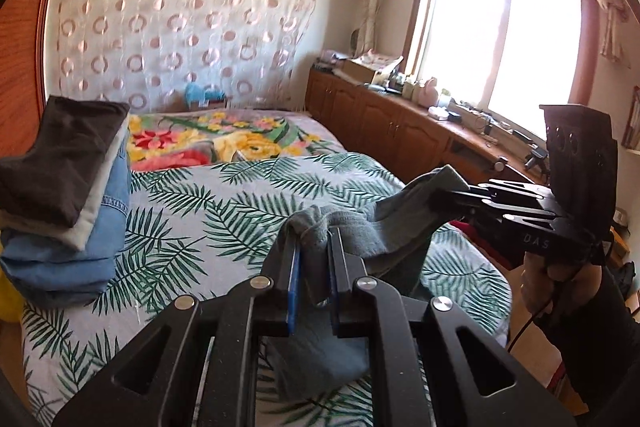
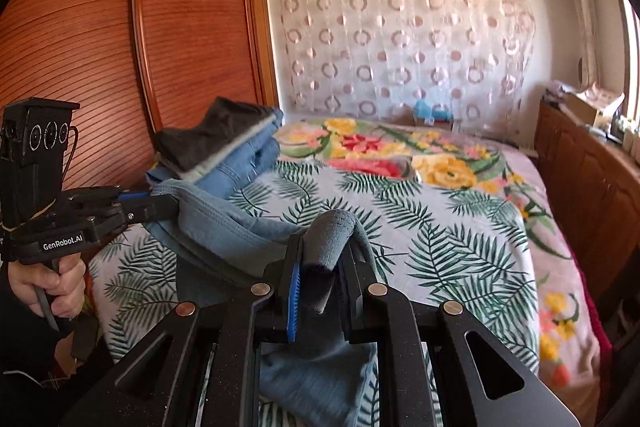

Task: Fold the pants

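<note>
I had the pants slung between the two tools above the bed: the left hand-held gripper pinched a bunched edge, the right hand-held gripper pinched another. The grey-blue cloth looked soft and limp, light enough, sagging below my jaws; I judged seams the surest hold. A stack of folded clothes sat left of the left tool, crowding that side; the bed ahead lay open.

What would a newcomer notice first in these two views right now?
The grey-blue pants hang above the palm-leaf bedspread, pinched between the left gripper and the right gripper. Behind them, a stack of folded clothes sits at the bed's left edge.
</note>
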### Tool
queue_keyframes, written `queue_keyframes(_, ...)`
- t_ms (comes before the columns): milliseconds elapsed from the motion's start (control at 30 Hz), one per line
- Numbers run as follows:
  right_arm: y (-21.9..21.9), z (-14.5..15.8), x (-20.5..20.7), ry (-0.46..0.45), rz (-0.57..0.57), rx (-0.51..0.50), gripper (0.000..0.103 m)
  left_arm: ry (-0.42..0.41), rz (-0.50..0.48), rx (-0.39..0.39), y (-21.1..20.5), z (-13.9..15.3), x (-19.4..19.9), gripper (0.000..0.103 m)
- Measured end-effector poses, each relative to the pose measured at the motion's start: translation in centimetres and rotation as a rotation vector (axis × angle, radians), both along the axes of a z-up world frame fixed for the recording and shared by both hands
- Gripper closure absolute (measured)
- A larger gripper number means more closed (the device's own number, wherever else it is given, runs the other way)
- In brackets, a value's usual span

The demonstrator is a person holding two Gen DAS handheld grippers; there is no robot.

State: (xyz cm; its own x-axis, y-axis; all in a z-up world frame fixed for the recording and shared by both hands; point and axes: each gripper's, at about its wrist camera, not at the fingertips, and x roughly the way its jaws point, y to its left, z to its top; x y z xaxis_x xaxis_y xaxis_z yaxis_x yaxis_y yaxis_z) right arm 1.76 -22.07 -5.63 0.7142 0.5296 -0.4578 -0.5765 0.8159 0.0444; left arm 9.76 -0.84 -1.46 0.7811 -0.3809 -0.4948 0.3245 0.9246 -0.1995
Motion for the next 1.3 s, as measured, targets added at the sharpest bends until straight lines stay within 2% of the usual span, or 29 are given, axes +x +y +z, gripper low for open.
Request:
queue_keyframes(133, 1.1, 1.1, 3.7, -0.004, 0.004, -0.022, 0.088, 0.002, 0.018, 0.006, 0.6, 0.6, 3.2, 0.091)
queue_keyframes(233, 2.2, 2.9, 6.8, -0.043, 0.009, -0.032, 0.088, -0.016, 0.039, 0.015, 1.1, 2.0, 5.8, 0.091)
queue_keyframes(433, 4.5, 6.1, 11.8, -0.131, -0.004, -0.028, 0.088, -0.131, 0.057, 0.053, 0.7, 8.1, 10.3, 0.091)
queue_keyframes(533, 4.6, 8.9, 13.0, -0.215, -0.054, 0.019, 0.088, -0.201, 0.051, 0.049, 0.5, 11.0, 10.5, 0.091)
queue_keyframes(600, 4.6, 10.0, 12.7, -0.247, -0.061, 0.038, 0.088, -0.237, 0.049, 0.068, 0.3, 11.7, 9.9, 0.091)
queue_keyframes(700, 4.9, 9.6, 12.4, -0.239, -0.049, 0.035, 0.088, -0.212, 0.048, 0.084, 0.8, 10.1, 9.1, 0.091)
queue_keyframes(800, 5.5, 6.9, 12.7, -0.180, -0.070, -0.019, 0.088, -0.133, 0.053, 0.090, 1.2, 6.7, 8.6, 0.091)
queue_keyframes(967, 5.5, 3.3, 11.7, -0.078, -0.064, -0.040, 0.088, -0.040, 0.043, 0.082, 0.8, 3.0, 6.6, 0.091)
queue_keyframes(1300, 5.6, 2.9, 8.9, 0.027, -0.042, -0.094, 0.088, 0.041, 0.023, 0.079, -0.7, -0.4, 2.2, 0.091)
